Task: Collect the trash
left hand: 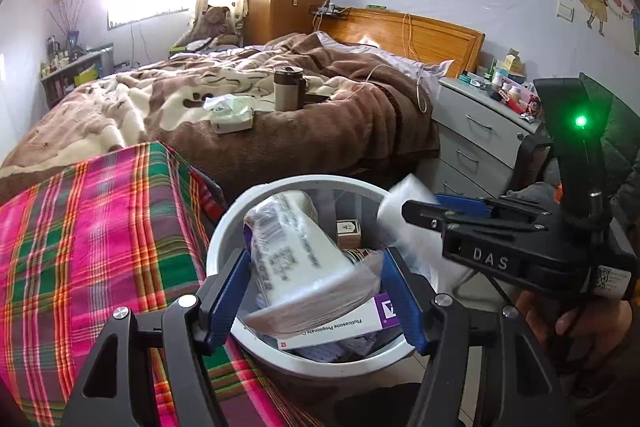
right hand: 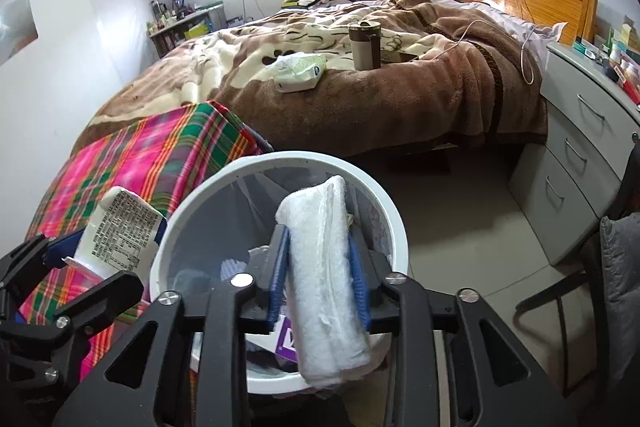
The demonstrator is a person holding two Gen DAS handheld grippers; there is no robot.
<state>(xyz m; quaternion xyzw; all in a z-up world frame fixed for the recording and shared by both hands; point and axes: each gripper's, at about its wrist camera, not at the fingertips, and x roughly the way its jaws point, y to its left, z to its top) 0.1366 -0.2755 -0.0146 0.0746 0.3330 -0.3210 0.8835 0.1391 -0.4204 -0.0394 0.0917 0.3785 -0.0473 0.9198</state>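
1. We see the white bin [right hand: 276, 163] on the floor beside the plaid cloth [left hand: 92, 227], so trash can drop in.
2. Our left gripper [left hand: 316, 291] holds a plastic-wrapped pack [left hand: 296, 263] over the bin.
3. Our right gripper [right hand: 320, 275] has the white wad [right hand: 324, 267] between its blue pads [right hand: 279, 267], above the bin; we cannot tell if they squeeze it.

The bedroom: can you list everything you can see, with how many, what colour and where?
bin: one, white, on the floor by the bed
packet: one, white, wrapped in clear plastic, between the left pads over the bin
cloth roll: one, white, between the right pads over the bin
box: one, white and purple, inside the bin
blanket: one, brown and cream, on the bed
cup: one, brown and beige, on the blanket
tissue pack: one, white and green, on the blanket
plaid cloth: one, pink and green, left of the bin
drawers: one, grey, right of the bed
left hand-held gripper: one, black, blue pads
right hand-held gripper: one, black, blue pads
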